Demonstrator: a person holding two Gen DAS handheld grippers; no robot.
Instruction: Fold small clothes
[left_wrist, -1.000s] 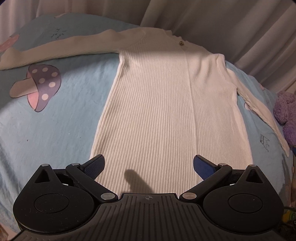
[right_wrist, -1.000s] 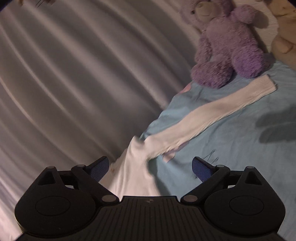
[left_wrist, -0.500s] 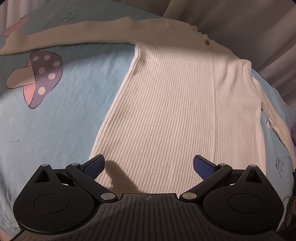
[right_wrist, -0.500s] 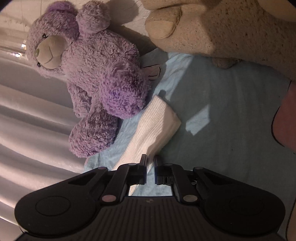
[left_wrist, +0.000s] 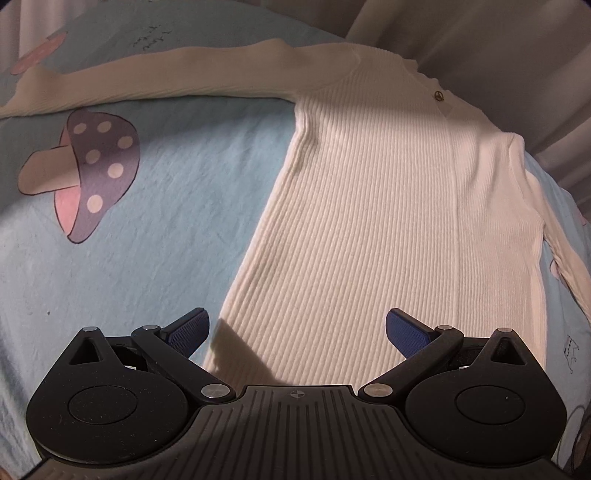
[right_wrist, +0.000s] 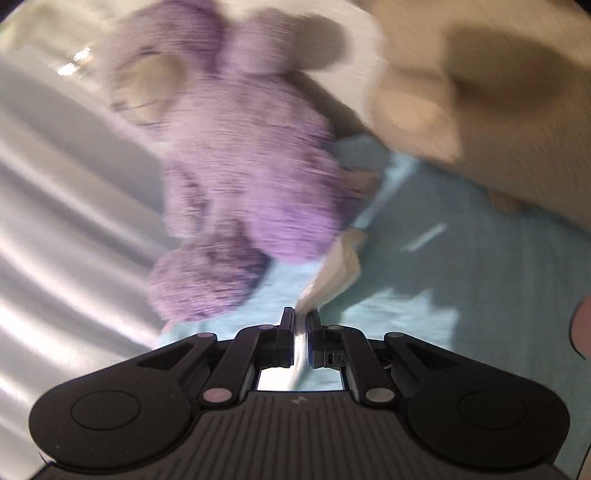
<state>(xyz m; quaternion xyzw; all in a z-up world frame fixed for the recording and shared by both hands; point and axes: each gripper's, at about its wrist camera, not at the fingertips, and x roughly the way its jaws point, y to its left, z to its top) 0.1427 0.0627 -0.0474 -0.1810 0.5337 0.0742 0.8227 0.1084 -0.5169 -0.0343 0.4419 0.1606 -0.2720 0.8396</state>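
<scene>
A white ribbed long-sleeved top (left_wrist: 388, 206) lies flat on a light blue bedsheet (left_wrist: 147, 229), one sleeve (left_wrist: 147, 79) stretched out to the far left. My left gripper (left_wrist: 297, 325) hovers open over the top's near hem, its blue pads spread with nothing between them. In the blurred right wrist view my right gripper (right_wrist: 303, 317) is shut on the cuff end of the other white sleeve (right_wrist: 336, 269), which sticks out beyond the fingertips just above the sheet.
A purple plush bear (right_wrist: 240, 177) sits close ahead of the right gripper, a beige plush toy (right_wrist: 498, 110) to its right. Pale curtains (right_wrist: 55, 229) hang along the bed's far side. The sheet carries a mushroom print (left_wrist: 88, 170).
The right gripper went from open near the shoulder to shut on the sleeve's cuff by the plush bear, and is moving with it. The left gripper drifted toward the hem's left corner.
</scene>
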